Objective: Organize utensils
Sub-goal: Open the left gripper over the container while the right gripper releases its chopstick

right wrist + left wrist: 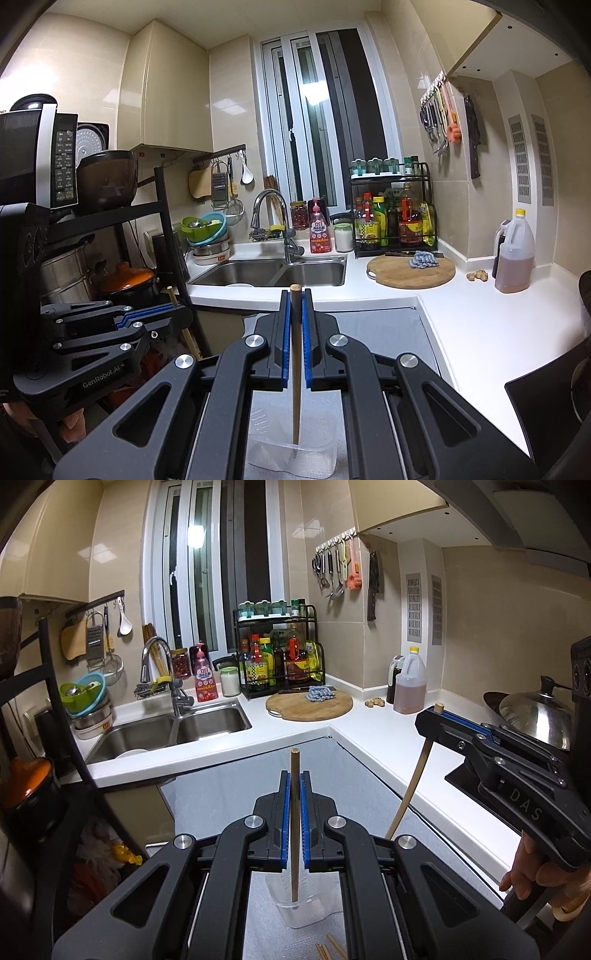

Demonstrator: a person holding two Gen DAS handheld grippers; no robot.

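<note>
My left gripper point(294, 775) is shut on a wooden chopstick point(294, 834) that hangs upright, its lower tip inside a clear plastic cup point(301, 910) on the grey mat. My right gripper point(294, 295) is shut on a second chopstick point(295, 373), its tip in the same clear cup point(291, 458). The right gripper also shows in the left wrist view point(437, 716) with its chopstick point(410, 782) slanting down. The left gripper shows in the right wrist view point(173, 314). Loose chopsticks point(328, 950) lie on the mat near the cup.
A double sink point(173, 731) and faucet point(159, 664) lie behind. A round cutting board point(310, 707), bottle rack point(280, 653) and oil jug point(410, 683) stand on the white counter point(388, 738). A wok lid point(535, 716) sits on the stove at right. Shelves with pots point(122, 280) stand at left.
</note>
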